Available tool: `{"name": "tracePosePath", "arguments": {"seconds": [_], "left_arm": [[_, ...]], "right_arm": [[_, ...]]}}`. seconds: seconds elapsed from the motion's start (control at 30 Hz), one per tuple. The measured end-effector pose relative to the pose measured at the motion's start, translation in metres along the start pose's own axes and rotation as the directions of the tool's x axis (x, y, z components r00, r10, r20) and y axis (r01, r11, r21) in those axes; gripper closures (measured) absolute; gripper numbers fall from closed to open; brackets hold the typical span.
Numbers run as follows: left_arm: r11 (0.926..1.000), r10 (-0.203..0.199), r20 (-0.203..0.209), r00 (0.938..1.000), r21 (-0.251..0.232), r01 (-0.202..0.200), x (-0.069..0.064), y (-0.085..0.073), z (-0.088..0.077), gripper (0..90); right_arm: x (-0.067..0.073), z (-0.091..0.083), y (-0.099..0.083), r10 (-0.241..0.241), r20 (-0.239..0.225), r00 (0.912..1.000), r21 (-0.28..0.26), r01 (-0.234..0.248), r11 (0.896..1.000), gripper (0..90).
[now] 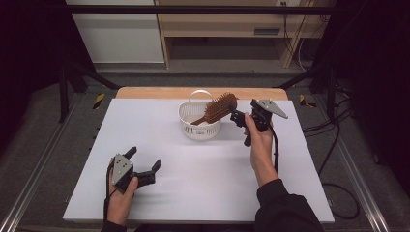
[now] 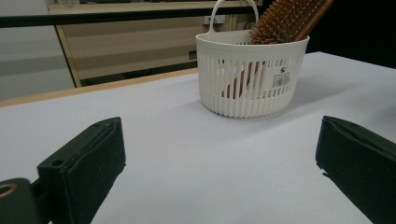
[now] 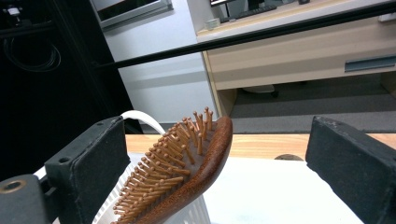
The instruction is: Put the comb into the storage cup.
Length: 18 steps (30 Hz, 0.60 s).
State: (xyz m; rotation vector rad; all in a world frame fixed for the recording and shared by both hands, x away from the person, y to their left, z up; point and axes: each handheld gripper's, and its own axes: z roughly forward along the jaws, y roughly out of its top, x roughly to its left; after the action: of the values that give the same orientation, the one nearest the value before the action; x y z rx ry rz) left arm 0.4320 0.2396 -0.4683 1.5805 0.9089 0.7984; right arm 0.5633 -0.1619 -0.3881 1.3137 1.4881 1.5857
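A white slotted basket [image 1: 199, 127] with a loop handle stands at the table's far middle. A brown wooden hairbrush [image 1: 218, 107] leans in it, handle down and bristled head sticking out over the right rim. My right gripper [image 1: 234, 112] hovers just right of the brush head, open. In the right gripper view the brush head [image 3: 187, 172] lies between the wide jaws of the gripper [image 3: 222, 144], nearer the left one, with the basket [image 3: 140, 119] below. My left gripper [image 1: 144, 158] rests open at the front left, holding nothing. It [image 2: 219, 154] faces the basket [image 2: 252, 84] and brush [image 2: 289, 18] from a distance.
The white table top [image 1: 203, 179] has a wooden strip [image 1: 145, 93] along its far edge. Beyond it are grey floor and a light wooden cabinet [image 1: 217, 24]. Black frame bars and cables run down the right side [image 1: 333, 140].
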Motion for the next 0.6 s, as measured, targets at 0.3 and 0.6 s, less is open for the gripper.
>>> {"name": "tracePosePath", "arguments": {"seconds": [0.3,0.6], "left_arm": [[0.9998,-0.02,-0.03,0.9994,-0.003,0.02,0.008,-0.002,-0.002,1.4],[0.998,-0.057,-0.075,0.9955,-0.029,0.055,0.024,-0.002,-0.012,1.4]], "right_arm": [[-0.007,-0.008,0.006,-0.013,0.015,0.9998,-0.027,0.013,1.0,4.8],[-0.013,-0.013,0.009,-0.026,0.02,0.9995,-0.032,0.027,0.999,4.5]]}}
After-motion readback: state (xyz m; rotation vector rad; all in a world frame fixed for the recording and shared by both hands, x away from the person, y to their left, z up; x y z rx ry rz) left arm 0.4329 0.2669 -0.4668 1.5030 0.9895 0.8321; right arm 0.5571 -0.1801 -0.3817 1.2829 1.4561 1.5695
